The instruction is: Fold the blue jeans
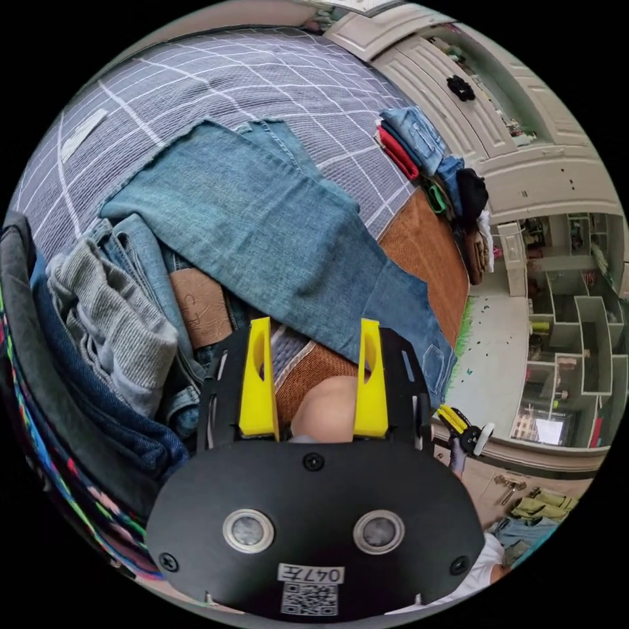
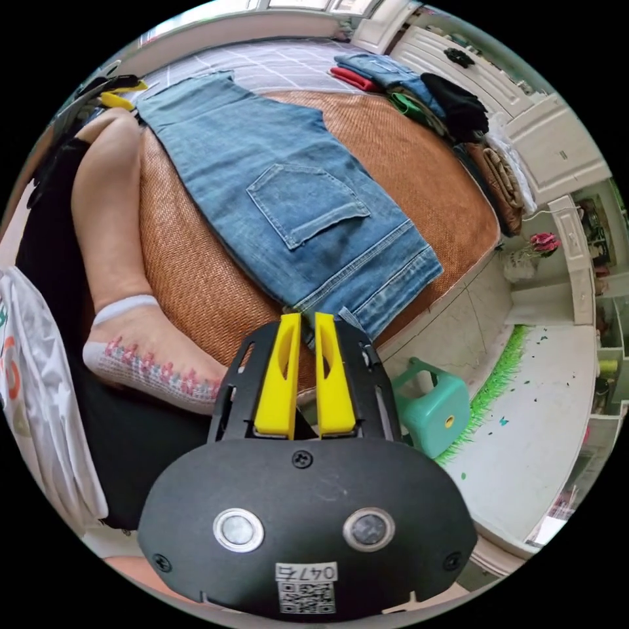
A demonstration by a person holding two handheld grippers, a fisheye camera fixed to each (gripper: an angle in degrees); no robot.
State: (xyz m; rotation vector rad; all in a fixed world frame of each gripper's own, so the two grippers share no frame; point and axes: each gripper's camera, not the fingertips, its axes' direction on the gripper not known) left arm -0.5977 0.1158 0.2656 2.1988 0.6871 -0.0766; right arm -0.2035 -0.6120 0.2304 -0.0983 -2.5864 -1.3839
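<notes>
Left gripper view: the blue jeans (image 1: 275, 242) lie spread flat on the bed, one part over the grey checked sheet (image 1: 262, 72), the other over the brown woven mat (image 1: 426, 252). A heap of unfolded clothes (image 1: 111, 321), denim and grey knit among them, sits beside the jeans on one side of this view. A stack of folded garments (image 1: 426, 157) lies at the far edge of the bed, near white cabinets (image 1: 458, 85). The left gripper (image 1: 315, 327) has its yellow jaws wide apart with nothing between them; they hover just short of the near edge of the jeans, above the person's knee (image 1: 324, 406). The other gripper shows small past the bed edge.

Right gripper view: the waist end of the jeans (image 2: 288, 203) is seen, back pocket (image 2: 304, 203) up, the waistband at the mat's (image 2: 196, 275) near edge. The person's leg (image 2: 108, 216) and socked foot (image 2: 151, 367) rest on the mat beside the jeans. A green stool (image 2: 432, 406) stands on the floor below the bed. The right gripper (image 2: 303, 321) has its jaws nearly closed, a narrow slit between them; the tips sit at the waistband corner. Whether they pinch the cloth cannot be told.
</notes>
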